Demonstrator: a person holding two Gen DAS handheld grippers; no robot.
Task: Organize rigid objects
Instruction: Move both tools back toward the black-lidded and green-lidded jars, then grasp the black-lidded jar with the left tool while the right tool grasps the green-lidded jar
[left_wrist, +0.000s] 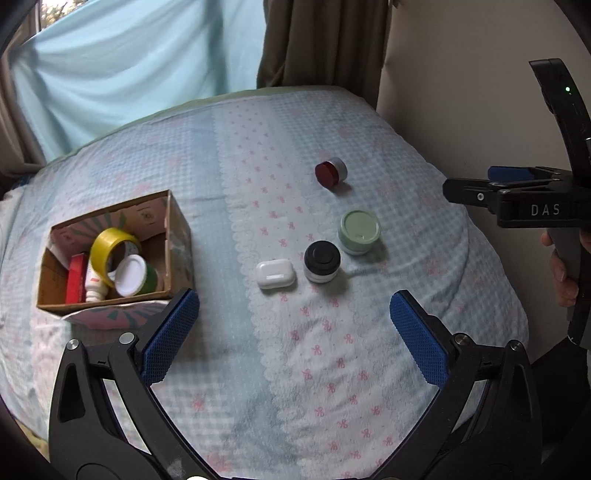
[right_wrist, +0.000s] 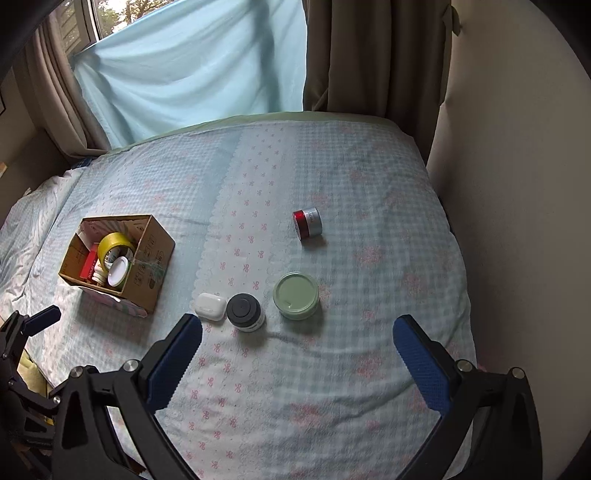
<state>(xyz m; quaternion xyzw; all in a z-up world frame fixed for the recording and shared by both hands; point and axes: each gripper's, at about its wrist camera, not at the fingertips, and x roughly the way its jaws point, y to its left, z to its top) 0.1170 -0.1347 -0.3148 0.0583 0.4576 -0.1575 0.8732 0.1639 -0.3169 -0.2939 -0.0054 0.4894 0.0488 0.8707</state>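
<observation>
**Both grippers hanging over the bed, nothing picked up**

Closest to the cameras are the blue finger pads. The left gripper (left_wrist: 294, 314) has its fingers spread wide apart with nothing between them, just bedspread underneath. Same deal with the right gripper (right_wrist: 297, 339): fingers wide apart, holding nothing. From the left wrist view you can also see the right gripper off at the right edge, with the person's hand (left_wrist: 561, 269) wrapped around its handle.

Everything sits on a bed with a pale blue checked bedspread (right_wrist: 332, 387) that has little pink bows on it. Four loose things are out on it. A white earbud case (left_wrist: 276, 278) lies just beside a small jar with a black lid (left_wrist: 322, 261), almost touching. A bit to the right of those is a wider jar with a pale green lid (left_wrist: 359, 232), standing upright. Farther back, well apart from the others, a red and silver jar (left_wrist: 331, 172) is tipped on its side.

Off to the left is an open cardboard box (left_wrist: 177, 236). Inside it there's a roll of yellow tape (left_wrist: 110, 251) leaning up, a red box (left_wrist: 77, 278) standing against the left wall, a green jar with a white lid (left_wrist: 131, 275) lying tilted, and a small white bottle (left_wrist: 94, 286) wedged between them.

Behind the bed hangs a light blue sheet (right_wrist: 192, 62) and a brown curtain (right_wrist: 369, 55).
</observation>
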